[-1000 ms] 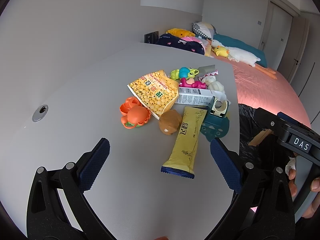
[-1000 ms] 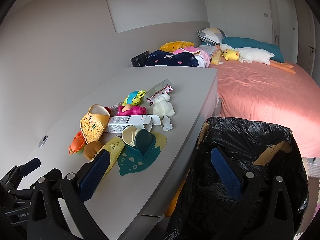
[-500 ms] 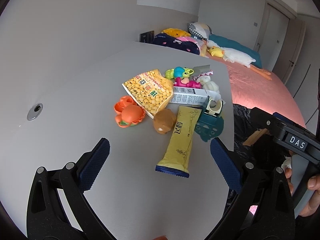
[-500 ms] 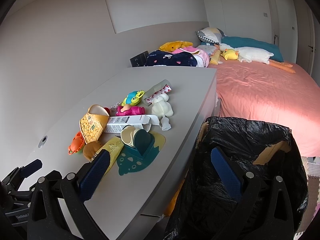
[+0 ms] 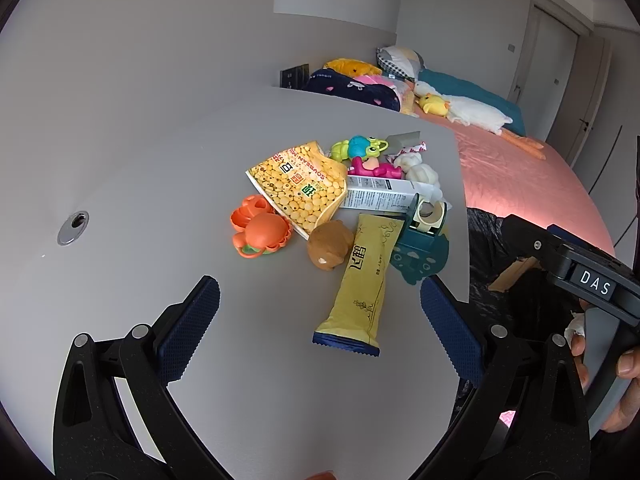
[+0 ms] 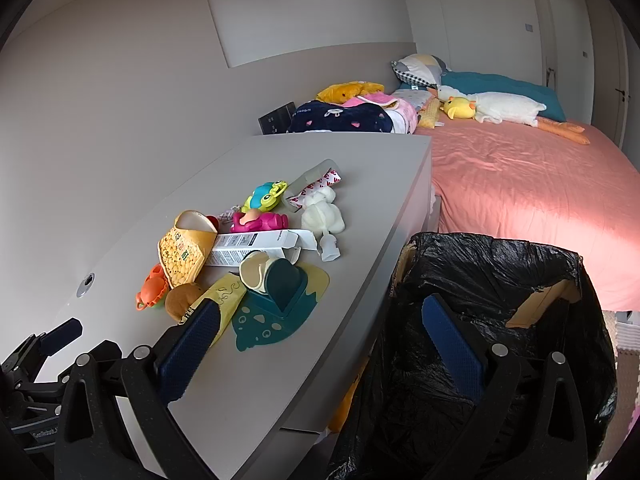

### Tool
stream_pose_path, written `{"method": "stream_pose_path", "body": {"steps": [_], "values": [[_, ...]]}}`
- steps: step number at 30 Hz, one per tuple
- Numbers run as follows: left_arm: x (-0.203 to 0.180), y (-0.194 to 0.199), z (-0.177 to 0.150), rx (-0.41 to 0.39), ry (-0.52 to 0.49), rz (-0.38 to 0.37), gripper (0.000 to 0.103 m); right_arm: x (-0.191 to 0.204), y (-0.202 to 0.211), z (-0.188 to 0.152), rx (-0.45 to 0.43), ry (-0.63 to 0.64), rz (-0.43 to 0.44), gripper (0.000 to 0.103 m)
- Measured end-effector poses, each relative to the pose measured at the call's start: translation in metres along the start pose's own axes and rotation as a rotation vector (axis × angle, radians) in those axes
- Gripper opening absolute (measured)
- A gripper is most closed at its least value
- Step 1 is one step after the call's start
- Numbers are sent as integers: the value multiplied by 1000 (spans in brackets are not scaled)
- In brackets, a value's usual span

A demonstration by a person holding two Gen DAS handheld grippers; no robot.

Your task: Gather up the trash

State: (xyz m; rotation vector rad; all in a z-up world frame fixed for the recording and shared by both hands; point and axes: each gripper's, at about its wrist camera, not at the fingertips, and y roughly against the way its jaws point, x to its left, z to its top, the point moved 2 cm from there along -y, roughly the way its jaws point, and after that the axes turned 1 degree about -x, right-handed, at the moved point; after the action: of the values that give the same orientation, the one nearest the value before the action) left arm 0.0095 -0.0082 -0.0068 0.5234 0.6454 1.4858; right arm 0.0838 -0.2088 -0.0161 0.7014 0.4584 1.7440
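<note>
On the grey table (image 5: 140, 160) lies a pile of trash and toys. A long yellow snack wrapper (image 5: 360, 284) lies nearest me, with a yellow soybean bag (image 5: 304, 184) and a white carton (image 5: 380, 196) behind it. My left gripper (image 5: 320, 328) is open and empty, hovering just short of the wrapper. My right gripper (image 6: 320, 340) is open and empty, held between the table edge and a black-lined trash bin (image 6: 500, 320). The wrapper (image 6: 224, 296), the bag (image 6: 182, 252) and the carton (image 6: 260, 244) also show in the right wrist view.
Toys mix with the trash: an orange toy (image 5: 260, 232), a brown plush (image 5: 330, 248), a teal tape dispenser (image 5: 420, 240), a green frog (image 5: 356, 148), a pink toy (image 5: 376, 168). A pink bed (image 6: 520, 184) lies beyond the table. A metal grommet (image 5: 74, 228) sits at the table's left.
My left gripper has drifted slightly, so the pile sits a little further left in its view. The right gripper has barely moved. Both stay open.
</note>
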Motion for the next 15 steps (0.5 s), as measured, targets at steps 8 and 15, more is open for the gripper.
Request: {"method": "stream_pose_path", "body": {"steps": [8,15], "values": [[0,0,0,0,-5,6,97,0,0,0,0,-1,1,100],[1,-1,0,-1,-10,7,97,0,0,0,1,1,0,101]]}}
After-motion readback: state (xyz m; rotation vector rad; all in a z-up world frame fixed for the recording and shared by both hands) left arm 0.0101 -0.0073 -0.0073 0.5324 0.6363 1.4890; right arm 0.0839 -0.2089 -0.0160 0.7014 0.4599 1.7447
